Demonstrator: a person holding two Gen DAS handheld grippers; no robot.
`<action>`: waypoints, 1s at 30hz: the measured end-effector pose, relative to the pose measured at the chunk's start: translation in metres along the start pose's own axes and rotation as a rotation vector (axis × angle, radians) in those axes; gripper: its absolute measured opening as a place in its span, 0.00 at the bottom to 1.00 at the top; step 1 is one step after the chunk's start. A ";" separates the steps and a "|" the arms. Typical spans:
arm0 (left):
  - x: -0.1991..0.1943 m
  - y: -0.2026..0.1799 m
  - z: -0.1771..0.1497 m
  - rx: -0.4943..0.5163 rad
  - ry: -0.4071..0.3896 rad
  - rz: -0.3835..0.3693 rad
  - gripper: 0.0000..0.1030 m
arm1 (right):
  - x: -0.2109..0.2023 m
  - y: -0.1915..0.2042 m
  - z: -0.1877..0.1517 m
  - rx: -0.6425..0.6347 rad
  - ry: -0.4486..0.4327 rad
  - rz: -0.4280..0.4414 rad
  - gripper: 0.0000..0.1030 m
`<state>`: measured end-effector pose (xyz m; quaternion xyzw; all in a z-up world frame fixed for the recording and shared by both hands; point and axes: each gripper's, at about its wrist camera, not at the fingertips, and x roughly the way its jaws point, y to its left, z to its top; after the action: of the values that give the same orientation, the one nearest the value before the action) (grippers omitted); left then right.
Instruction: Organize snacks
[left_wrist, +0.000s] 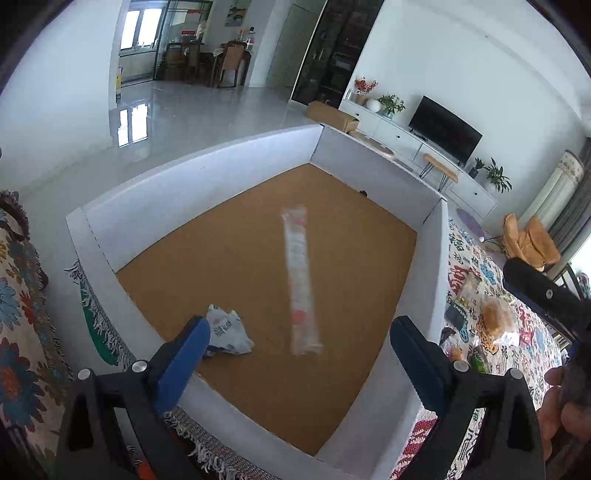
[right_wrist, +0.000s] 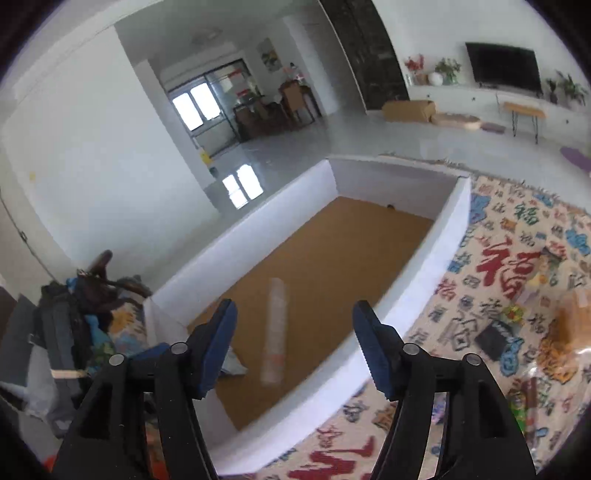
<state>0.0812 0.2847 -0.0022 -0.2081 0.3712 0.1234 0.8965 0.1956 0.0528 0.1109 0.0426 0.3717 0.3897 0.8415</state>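
Sleeve (left_wrist: 301, 280) loose between spread jaws

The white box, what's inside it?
Inside the box lie a long clear packet and a crumpled white wrapper on its brown floor. The left gripper's finger hides part of the wrapper and the near corner.

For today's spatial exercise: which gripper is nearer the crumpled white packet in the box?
Left. The left gripper has one finger overlapping the crumpled white packet; the right gripper sits further right.

A home living room. A television (left_wrist: 445, 129) is standing on a white cabinet (left_wrist: 406, 142) among potted plants (left_wrist: 496, 179). Dining chairs (left_wrist: 231, 61) are showing beyond.
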 end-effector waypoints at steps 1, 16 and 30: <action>-0.005 -0.010 -0.007 0.014 -0.009 -0.009 0.95 | -0.011 -0.009 -0.009 -0.019 -0.006 -0.032 0.70; -0.027 -0.207 -0.117 0.384 0.076 -0.298 0.98 | -0.146 -0.198 -0.187 -0.041 0.142 -0.601 0.71; 0.045 -0.230 -0.192 0.536 0.207 -0.119 0.98 | -0.148 -0.225 -0.218 0.068 0.141 -0.637 0.83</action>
<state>0.0806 -0.0045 -0.0926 0.0034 0.4671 -0.0536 0.8826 0.1302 -0.2527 -0.0394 -0.0748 0.4364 0.0964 0.8914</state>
